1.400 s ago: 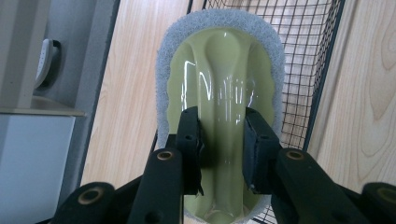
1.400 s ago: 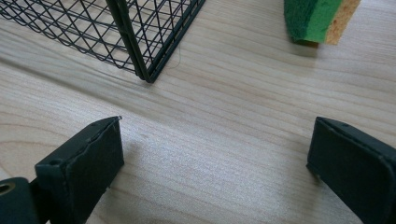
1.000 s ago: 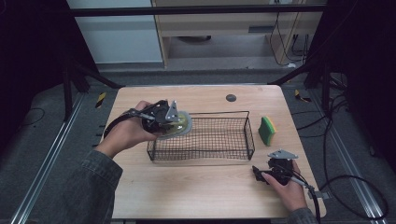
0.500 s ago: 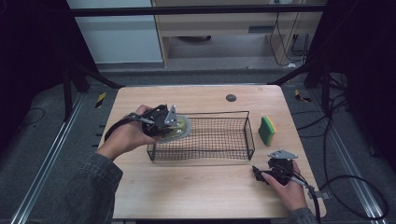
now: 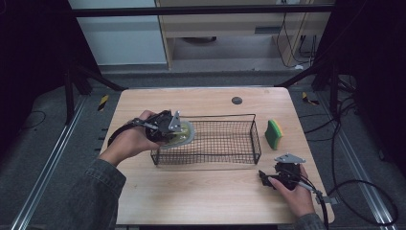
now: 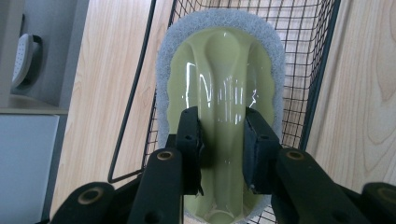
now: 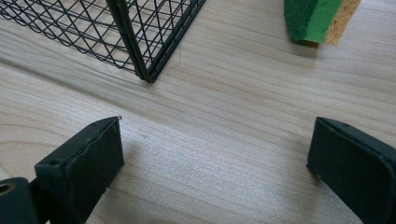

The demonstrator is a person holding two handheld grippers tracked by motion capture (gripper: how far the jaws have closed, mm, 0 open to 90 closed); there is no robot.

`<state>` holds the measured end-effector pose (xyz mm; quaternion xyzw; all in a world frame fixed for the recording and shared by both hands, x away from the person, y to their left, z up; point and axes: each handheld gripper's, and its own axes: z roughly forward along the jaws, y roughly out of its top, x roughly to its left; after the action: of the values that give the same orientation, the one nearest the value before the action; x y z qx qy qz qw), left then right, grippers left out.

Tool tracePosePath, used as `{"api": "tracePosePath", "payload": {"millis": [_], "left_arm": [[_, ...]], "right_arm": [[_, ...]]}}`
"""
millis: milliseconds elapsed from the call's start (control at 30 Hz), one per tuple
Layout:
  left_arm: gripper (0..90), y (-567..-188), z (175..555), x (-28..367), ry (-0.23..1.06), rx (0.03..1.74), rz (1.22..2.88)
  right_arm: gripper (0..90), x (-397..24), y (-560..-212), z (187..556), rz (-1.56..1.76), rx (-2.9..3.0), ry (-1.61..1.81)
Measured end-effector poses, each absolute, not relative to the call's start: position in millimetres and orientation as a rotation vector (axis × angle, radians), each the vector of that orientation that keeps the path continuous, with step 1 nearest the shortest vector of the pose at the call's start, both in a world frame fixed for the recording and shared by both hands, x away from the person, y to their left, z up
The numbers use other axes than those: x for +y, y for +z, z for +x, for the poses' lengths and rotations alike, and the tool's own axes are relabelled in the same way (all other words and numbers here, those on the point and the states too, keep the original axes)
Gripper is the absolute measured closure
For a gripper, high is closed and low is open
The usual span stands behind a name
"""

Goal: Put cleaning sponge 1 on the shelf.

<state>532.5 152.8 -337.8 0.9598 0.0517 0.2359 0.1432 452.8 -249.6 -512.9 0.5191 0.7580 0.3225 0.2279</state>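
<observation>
A scrubber with a glossy pale green handle and a grey-white pad is clamped by its handle between the jaws of my left gripper. In the high view, the left gripper holds the scrubber over the left end of the black wire basket. In the left gripper view, the basket's mesh lies just beneath the pad. My right gripper rests near the table's front right. In the right gripper view, its jaws stand wide apart over bare wood, with nothing between them.
A green and yellow sponge stands on edge just right of the basket. The basket's near corner is close ahead of the right gripper. A small dark disc lies near the table's back edge.
The left gripper with the scrubber has shifted slightly down and toward the basket's left end. The right gripper has not moved.
</observation>
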Motion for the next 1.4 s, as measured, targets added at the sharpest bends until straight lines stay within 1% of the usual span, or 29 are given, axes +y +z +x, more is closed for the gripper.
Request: {"api": "tracePosePath", "payload": {"millis": [1000,1400], "left_arm": [[70.5,-360,538,158,0.646,0.160,2.793],[70.4,-369,541,158,0.614,0.172,2.800]], "right_arm": [[3.6,-249,-513,453,1.433,2.086,0.889],[3.6,-250,-513,453,1.429,2.086,0.889]]}}
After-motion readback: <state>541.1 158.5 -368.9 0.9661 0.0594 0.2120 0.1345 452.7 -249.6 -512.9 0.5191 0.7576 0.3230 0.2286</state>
